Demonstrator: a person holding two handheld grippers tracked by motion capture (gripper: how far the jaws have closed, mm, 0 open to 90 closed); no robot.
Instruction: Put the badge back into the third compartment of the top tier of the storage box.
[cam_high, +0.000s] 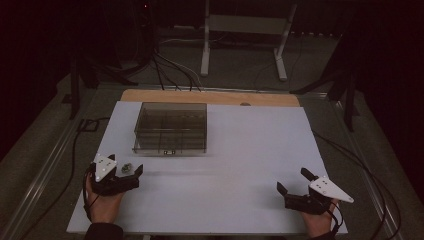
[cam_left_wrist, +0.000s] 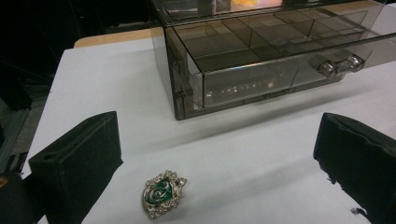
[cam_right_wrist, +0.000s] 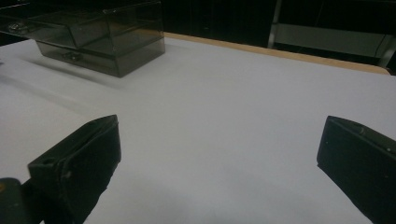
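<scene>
A small silver and green crest pin (cam_left_wrist: 163, 193) lies flat on the white table (cam_high: 240, 150), between the wide-apart jaws of my left gripper (cam_high: 124, 165). In the high view the pin (cam_high: 126, 168) shows as a small grey lump near the table's front left. My left gripper (cam_left_wrist: 219, 163) is open and touches nothing. A smoky clear drawer box (cam_high: 171, 127) stands beyond it, its compartmented drawer (cam_left_wrist: 261, 60) slid partly out with two knobs. My right gripper (cam_high: 293, 181) rests open at the front right, with bare table between its jaws (cam_right_wrist: 219, 158).
The drawer box (cam_right_wrist: 100, 32) sits at the far left in the right gripper view. A wooden strip (cam_high: 210, 96) edges the table's far side. Cables (cam_high: 170, 70) and a white stand (cam_high: 245, 35) lie on the floor beyond. Broad bare table spreads between the grippers.
</scene>
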